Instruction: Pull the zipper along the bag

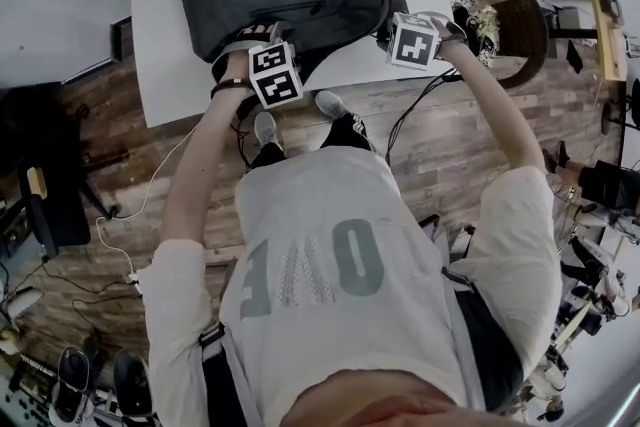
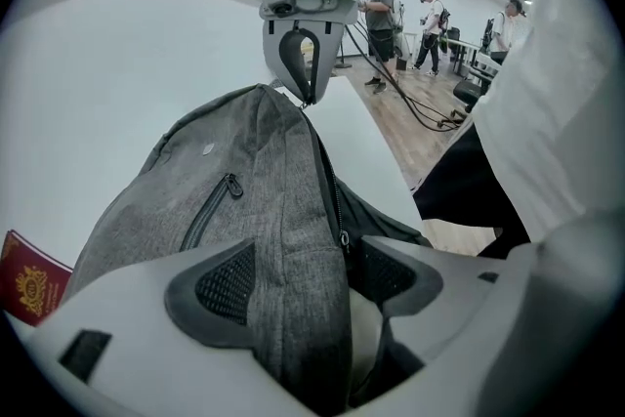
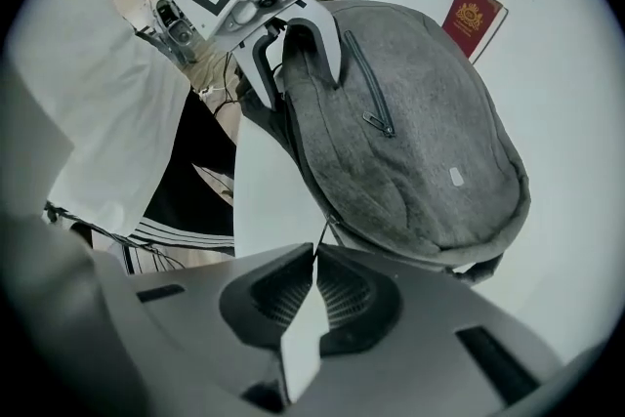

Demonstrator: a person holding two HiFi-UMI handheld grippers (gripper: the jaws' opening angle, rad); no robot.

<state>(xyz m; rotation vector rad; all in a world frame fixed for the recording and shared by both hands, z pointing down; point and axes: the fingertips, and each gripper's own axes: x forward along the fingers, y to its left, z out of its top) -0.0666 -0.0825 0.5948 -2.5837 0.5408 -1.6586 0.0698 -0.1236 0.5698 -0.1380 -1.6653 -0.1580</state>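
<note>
Right gripper [image 3: 314, 254]: it points straight down, and its two jaws are squeezed tight together on the zipper pull.
Zipper pull [image 3: 324, 231]: a thin little tab. It sticks out from the near edge of the bag and goes right into the pinched jaws.
Left gripper [image 2: 305, 273]: it leans down at a slant at the other near corner of the bag. Its jaws stand wide, with a thick fold of the grey cloth clamped between the pads.
Zipper line [image 2: 330, 176]: a dark strip of teeth. It runs along the bag's edge from the left gripper's pads across to the right gripper.
Bag [image 3: 410, 142]: a grey backpack. It lies flat on the worktop with its front up, and both grippers are on the side nearest the person.
Pocket zipper [image 3: 371, 93]: a short slanted one on the front of the bag, well away from both grippers.
Red booklet [image 3: 473, 18]: it has a gold crest and lies on the worktop by the bag's far side, partly behind the bag's edge.
Worktop [image 1: 160, 35]: white and smooth. It stands on a wood floor [image 1: 480, 115].
Person [image 1: 320, 265]: wears a white shirt and stretches both arms out to the bag, with one gripper in each hand.
Other people [image 2: 381, 5]: they stand far off across the room.
</note>
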